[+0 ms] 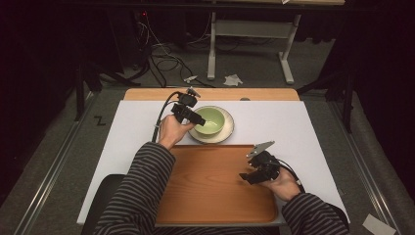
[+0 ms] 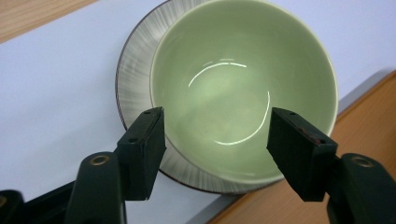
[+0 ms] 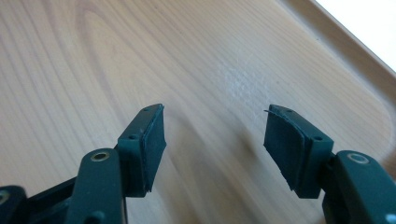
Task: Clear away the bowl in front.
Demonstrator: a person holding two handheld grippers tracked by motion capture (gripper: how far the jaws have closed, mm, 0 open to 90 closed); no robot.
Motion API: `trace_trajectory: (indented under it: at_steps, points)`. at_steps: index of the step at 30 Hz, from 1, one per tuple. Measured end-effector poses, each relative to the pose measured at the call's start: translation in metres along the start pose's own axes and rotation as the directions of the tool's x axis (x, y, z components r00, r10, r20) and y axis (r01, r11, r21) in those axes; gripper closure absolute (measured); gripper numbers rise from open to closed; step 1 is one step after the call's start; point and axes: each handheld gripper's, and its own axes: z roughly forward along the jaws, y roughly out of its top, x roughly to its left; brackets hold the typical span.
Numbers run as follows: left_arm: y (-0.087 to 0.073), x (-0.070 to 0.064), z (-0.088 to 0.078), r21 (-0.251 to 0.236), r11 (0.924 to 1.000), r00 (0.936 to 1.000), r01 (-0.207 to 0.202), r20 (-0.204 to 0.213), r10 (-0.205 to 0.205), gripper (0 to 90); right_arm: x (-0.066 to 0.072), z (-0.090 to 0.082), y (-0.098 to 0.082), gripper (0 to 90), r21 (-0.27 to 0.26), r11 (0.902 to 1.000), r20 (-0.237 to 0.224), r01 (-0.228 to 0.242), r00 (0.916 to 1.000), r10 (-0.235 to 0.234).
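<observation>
- The left gripper (image 1: pixel 195 119) sits at the far middle of the table, at the left edge of a green bowl (image 1: pixel 210 121).
- In the left gripper view its jaws stand wide apart, one on each side of the near part of the bowl (image 2: pixel 243 88), and nothing is clamped between them.
- The pads appear to hover just above the bowl's rim; whether either one touches it is hard to tell from this angle.
- The bowl is empty, upright and glossy inside, and it stands on a pale striped plate (image 1: pixel 226 134) with a dark rim.
- In the left gripper view the plate (image 2: pixel 133 79) shows to the left of the bowl and under its near side.
- Plate and bowl rest on a white sheet (image 1: pixel 127 127) that covers most of the table, just beyond the far edge of a wooden tray (image 1: pixel 210 191).
- The tray lies at the near middle of the table, its floor bare.
- The right gripper (image 1: pixel 252 175) hangs over the right part of the tray, held in the person's right hand (image 1: pixel 284 185).
- In the right gripper view its jaws are spread wide with nothing between them, and the tray's wood grain (image 3: pixel 93 70) runs beneath.
- A raised tray rim (image 3: pixel 345 51) crosses the far right corner of that view.
- Both forearms wear striped sleeves (image 1: pixel 142 186).
</observation>
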Motion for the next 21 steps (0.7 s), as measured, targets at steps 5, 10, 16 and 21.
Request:
trace_trajectory:
  at_steps: [5, 10, 16, 21]
  points:
    - [0.005, 0.005, 0.013, 0.009, 0.9998, 0.9995, 0.019, -0.027, -0.019, 39.1, 0.0, 0.001, 0.0, 40.1, 0.005, 0.9999, -0.013, -0.009, 0.9999, 0.009]
    - [0.006, 0.008, 0.025, 0.011, 0.9998, 0.9982, 0.019, -0.056, -0.018, 45.6, -0.001, 0.002, 0.0, 40.1, 0.004, 1.0, -0.017, 0.001, 0.9999, -0.001]
    - [0.006, 0.017, 0.036, 0.023, 0.998, 0.9956, 0.06, -0.074, -0.058, 50.5, 0.0, 0.002, 0.0, 40.1, 0.01, 0.9999, -0.019, 0.001, 0.9998, 0.0]
    - [0.006, 0.021, 0.043, 0.03, 0.9958, 0.9936, 0.086, -0.077, -0.084, 57.5, 0.0, 0.003, 0.0, 40.0, 0.012, 0.9999, -0.022, 0.004, 0.9997, -0.004]
